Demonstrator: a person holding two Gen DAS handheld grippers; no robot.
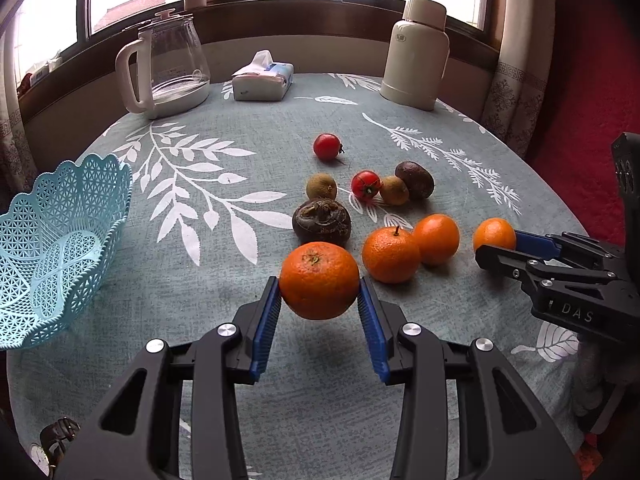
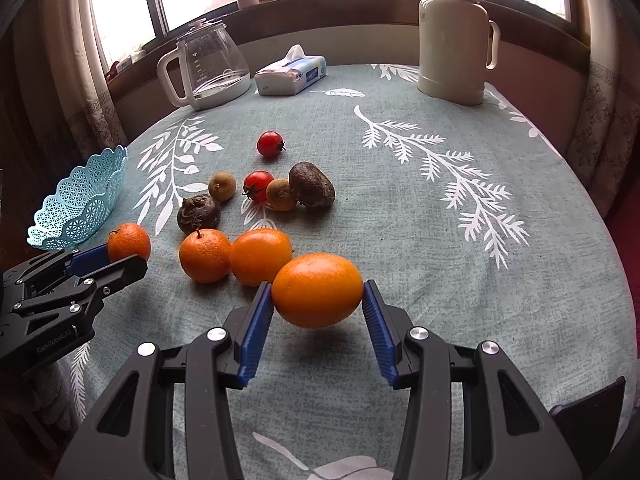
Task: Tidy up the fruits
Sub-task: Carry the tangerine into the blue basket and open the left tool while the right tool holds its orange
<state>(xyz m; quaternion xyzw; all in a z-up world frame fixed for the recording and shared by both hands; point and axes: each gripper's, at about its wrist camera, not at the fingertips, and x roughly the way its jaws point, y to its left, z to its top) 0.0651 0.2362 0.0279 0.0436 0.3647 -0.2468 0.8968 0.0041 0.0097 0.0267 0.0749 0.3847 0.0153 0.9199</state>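
My left gripper (image 1: pixel 320 284) is shut on an orange (image 1: pixel 319 280), held a little above the tablecloth with a shadow beneath it. My right gripper (image 2: pixel 316 286) is shut on another orange (image 2: pixel 317 290), also lifted; in the left wrist view this right gripper (image 1: pixel 496 244) shows at the right edge. Two more oranges (image 1: pixel 390 254) (image 1: pixel 436 238) lie between them. Behind sit two tomatoes (image 1: pixel 327 146) (image 1: pixel 365 185), two kiwis (image 1: pixel 321 186) (image 1: pixel 394 190) and two dark fruits (image 1: pixel 322 222) (image 1: pixel 415 180). An empty blue lattice basket (image 1: pixel 92 184) stands at the left.
At the back of the round table stand a glass kettle (image 1: pixel 168 64), a tissue pack (image 1: pixel 262 80) and a cream thermos (image 1: pixel 416 56). Beyond them runs a window sill. The table edge curves away close on the right, beside red fabric (image 1: pixel 592 80).
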